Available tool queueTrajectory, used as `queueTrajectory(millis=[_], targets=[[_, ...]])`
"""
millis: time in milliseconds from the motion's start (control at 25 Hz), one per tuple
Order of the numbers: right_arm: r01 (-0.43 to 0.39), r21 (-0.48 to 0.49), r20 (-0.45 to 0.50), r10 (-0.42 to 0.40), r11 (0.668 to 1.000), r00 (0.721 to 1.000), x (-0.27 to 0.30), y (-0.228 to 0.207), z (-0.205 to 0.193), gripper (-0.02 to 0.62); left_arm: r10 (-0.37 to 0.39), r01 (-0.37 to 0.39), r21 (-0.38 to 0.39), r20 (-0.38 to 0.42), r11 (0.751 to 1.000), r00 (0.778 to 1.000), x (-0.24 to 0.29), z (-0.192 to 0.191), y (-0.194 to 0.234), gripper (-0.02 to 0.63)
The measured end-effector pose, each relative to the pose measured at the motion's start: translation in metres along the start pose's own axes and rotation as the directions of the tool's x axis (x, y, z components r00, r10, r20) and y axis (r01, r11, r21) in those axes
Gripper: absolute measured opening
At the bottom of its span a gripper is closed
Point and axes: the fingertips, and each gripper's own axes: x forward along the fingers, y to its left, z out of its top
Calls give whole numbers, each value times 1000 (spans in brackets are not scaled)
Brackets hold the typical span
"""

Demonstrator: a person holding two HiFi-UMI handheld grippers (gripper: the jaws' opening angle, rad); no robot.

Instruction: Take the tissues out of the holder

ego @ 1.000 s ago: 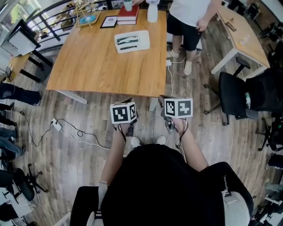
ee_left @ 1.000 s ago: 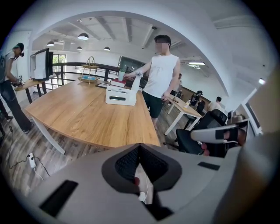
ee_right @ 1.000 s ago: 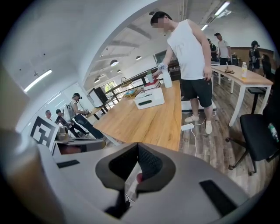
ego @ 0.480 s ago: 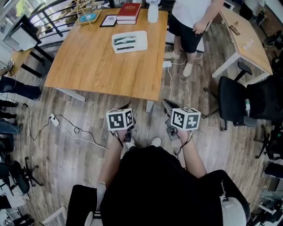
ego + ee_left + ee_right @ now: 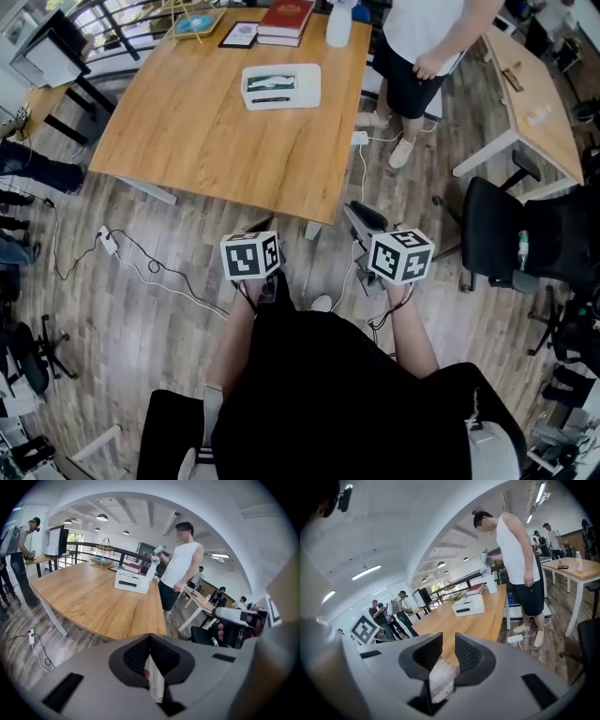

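The tissue holder (image 5: 280, 86) is a white box with a dark slot on top, standing on the far half of the wooden table (image 5: 206, 131). It also shows in the left gripper view as the holder (image 5: 131, 581) and in the right gripper view as the holder (image 5: 468, 605). Both grippers hang short of the table's near edge, well away from the box. My left gripper (image 5: 150, 641) is shut, with only a pale slip at the base of its jaws. My right gripper (image 5: 448, 649) has just been opening. A narrow gap shows between its pads, with nothing in it.
A person in a white top (image 5: 427, 37) stands at the table's far right corner. A red book (image 5: 286, 19) and a white bottle (image 5: 338, 26) sit at the far edge. A black chair (image 5: 497, 225) and second table (image 5: 534, 103) are right. Cables (image 5: 141, 272) cross the floor left.
The right gripper has swung to the right and its jaws have parted slightly. The left gripper has shifted a little. The table's near edge now lies closer to both.
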Motion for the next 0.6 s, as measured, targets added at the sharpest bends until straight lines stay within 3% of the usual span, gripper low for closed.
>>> queueTrajectory(millis=[120,440,600], targets=[[-14,-15,-15,14,1000,1000,22,4,8,86,-10,10,-5,10,1000,1000,9,20,14,11],[38,-125,-47,-44,991,998,103,1,42,103,-33,32,16,10,999,999,47,86,57,11],[30,-108,-58,-37,994,998,138,7,57,114,-48,48,25,9,999,999,59,117,74,11]])
